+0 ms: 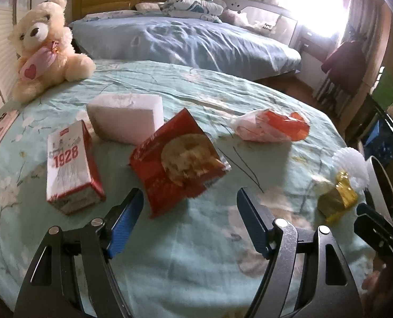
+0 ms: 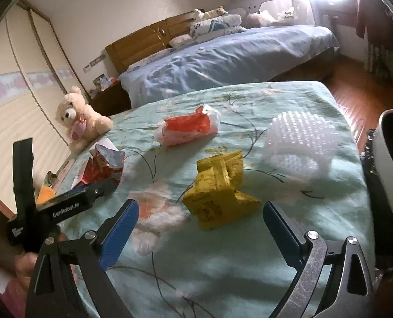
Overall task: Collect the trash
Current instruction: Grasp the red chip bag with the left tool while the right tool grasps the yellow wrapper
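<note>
Trash lies scattered on a pale green floral bedspread (image 1: pixel 196 251). My left gripper (image 1: pixel 188 201) is open just short of a torn red snack bag (image 1: pixel 178 164), its pads touching nothing. Left of the bag stand a red-and-white "1928" box (image 1: pixel 69 169) and a white foam block (image 1: pixel 127 116). My right gripper (image 2: pixel 200 208) is open too, with a crumpled yellow wrapper (image 2: pixel 217 193) lying just beyond its fingertips, untouched. Farther off lie a red-and-white plastic bag (image 2: pixel 188 127) and a white foam net (image 2: pixel 300 143).
A cream teddy bear (image 1: pixel 45 47) sits at the bedspread's far left corner. A white-rimmed bin (image 2: pixel 392 175) stands off the right edge. A second bed with a blue cover (image 1: pixel 183 39) lies beyond, with wooden floor (image 2: pixel 355 87) to the right.
</note>
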A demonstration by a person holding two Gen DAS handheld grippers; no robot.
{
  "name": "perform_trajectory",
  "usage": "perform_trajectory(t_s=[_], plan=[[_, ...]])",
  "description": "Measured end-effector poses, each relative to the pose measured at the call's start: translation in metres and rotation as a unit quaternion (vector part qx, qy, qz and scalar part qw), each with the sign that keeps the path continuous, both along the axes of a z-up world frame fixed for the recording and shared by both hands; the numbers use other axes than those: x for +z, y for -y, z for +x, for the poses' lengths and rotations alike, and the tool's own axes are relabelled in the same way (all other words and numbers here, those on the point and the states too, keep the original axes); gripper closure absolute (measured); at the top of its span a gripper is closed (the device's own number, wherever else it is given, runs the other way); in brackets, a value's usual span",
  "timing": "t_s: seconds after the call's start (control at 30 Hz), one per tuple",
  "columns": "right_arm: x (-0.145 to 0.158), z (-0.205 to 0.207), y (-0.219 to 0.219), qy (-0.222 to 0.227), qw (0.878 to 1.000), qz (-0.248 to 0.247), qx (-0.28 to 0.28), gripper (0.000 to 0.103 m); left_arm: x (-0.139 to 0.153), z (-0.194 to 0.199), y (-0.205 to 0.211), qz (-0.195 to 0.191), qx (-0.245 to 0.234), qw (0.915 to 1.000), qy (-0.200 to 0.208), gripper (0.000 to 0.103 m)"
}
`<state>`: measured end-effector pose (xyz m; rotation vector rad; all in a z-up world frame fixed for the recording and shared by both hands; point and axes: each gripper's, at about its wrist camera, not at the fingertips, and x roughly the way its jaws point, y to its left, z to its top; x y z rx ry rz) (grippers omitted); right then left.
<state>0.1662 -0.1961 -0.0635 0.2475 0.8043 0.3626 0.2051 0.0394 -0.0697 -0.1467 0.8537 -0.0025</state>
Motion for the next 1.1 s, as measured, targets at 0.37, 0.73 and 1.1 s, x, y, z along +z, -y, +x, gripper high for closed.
perform_trajectory(t_s=[0.37,0.73,1.1], plan=[[-0.018,0.018,-0.002,-0.026,1.0,-0.012,-0.002,0.055,-0.01,0.014,-0.004,0.006,0.003,0.9999,-0.012,0.054],[-0.016,0.004,0.003,-0.017,1.0,-0.006,0.005,0.085,0.0,-0.004,0.011,0.003,-0.028,0.9995,0.011,0.078],[0.003,-0.018,0.027,0.001,1.0,0.001,-0.017,0.084,0.017,-0.03,0.056,-0.034,-0.093,0.9949,0.02,0.078]])
